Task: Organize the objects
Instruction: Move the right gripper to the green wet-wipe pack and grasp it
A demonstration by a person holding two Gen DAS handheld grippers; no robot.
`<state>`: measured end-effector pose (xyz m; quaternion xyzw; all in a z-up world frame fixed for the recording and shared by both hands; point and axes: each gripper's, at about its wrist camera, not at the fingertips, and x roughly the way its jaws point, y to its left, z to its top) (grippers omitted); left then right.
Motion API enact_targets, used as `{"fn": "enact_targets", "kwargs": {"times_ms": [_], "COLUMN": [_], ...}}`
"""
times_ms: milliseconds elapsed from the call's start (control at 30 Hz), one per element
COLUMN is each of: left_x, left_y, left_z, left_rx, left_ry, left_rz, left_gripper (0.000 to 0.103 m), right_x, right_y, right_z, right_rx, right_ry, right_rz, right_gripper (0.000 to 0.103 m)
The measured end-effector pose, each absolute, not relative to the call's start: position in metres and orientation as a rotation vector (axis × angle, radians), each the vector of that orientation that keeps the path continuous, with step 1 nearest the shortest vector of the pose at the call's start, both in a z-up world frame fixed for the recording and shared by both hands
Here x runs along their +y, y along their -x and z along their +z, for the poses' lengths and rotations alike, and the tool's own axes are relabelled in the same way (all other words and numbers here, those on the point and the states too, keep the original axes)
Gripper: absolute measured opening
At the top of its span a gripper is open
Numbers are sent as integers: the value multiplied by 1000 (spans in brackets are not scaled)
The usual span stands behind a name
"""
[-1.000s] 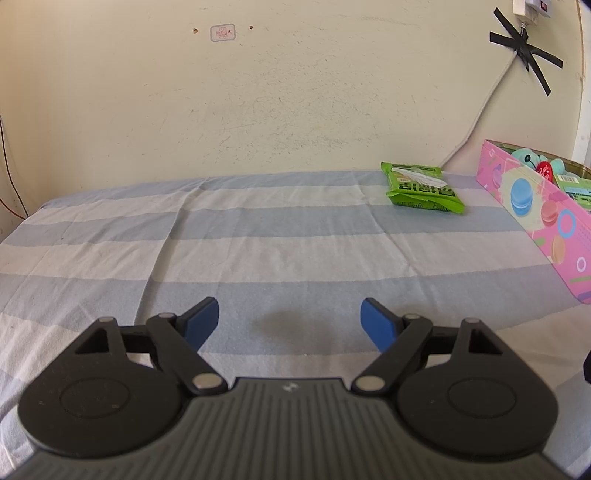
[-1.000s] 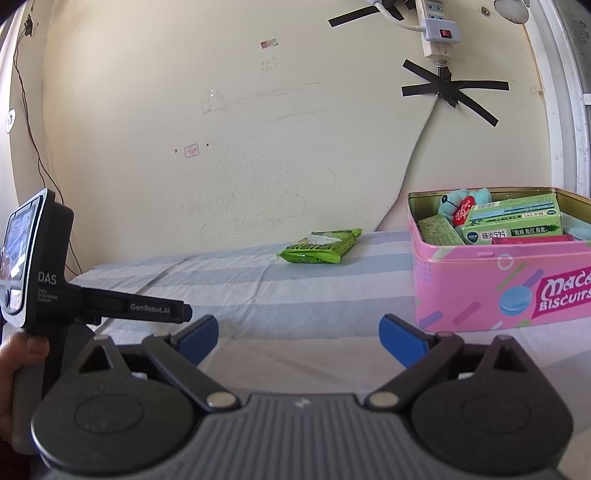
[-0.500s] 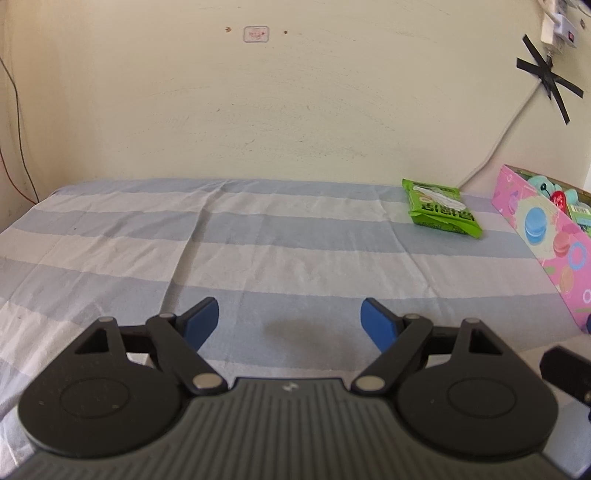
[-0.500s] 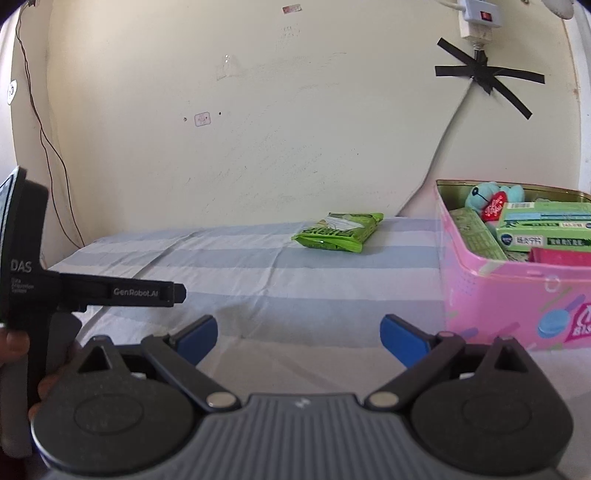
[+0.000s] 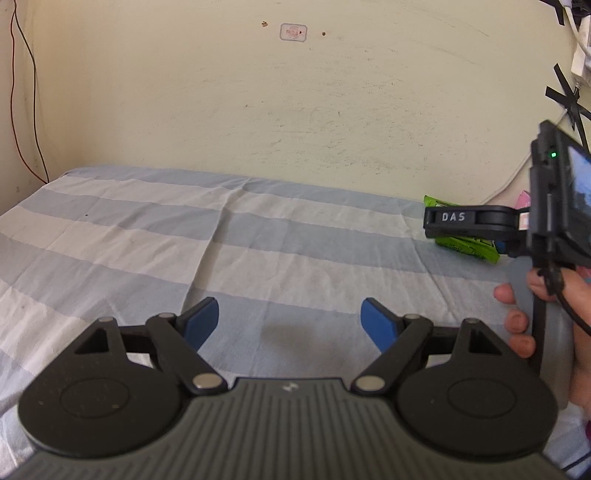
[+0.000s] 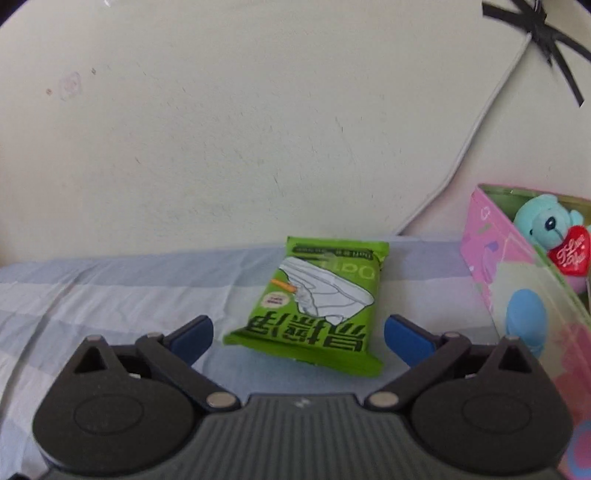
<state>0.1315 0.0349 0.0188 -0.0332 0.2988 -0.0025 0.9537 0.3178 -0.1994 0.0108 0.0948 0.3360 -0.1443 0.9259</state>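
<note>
While closing — packet (image 6: 314,310) (green) between jaws

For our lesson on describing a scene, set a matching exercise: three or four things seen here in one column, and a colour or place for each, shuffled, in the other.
Things:
1. packet
2. tin
3. teddy bear
4. tape cross

Descriptions:
A. pink
B. stuck on the wall
C. green, lying on the striped sheet
D. pale blue, inside the tin

Pairs: 1-C, 2-A, 3-D, 4-B
</note>
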Motion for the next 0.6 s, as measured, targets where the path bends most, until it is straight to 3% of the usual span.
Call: {"fn": "enact_targets", "kwargs": {"times_ms": [67, 133, 200, 467, 600], "left_x": [37, 38, 40, 47, 43], "left_y": [-132, -134, -135, -138, -132], "left_z": [20, 20, 19, 9, 8], "left_rx": [610, 614, 623, 701, 690], "left_ry": [76, 91, 106, 237, 218], "left_rz": [-9, -19, -34, -139, -121], "left_gripper": [86, 86, 86, 86, 86], "right_x": [-202, -197, -184, -164, -172], "right_y": [-324, -316, -298, -200, -202], "right_z": [5, 4, 5, 12, 24], "right_rx": [724, 738, 719, 739, 660], "right_ry": [-194, -175, -92, -51, -58], "right_rz": [-283, -243, -206, -2, -63], "right_gripper": [92, 82, 48, 43, 49]}}
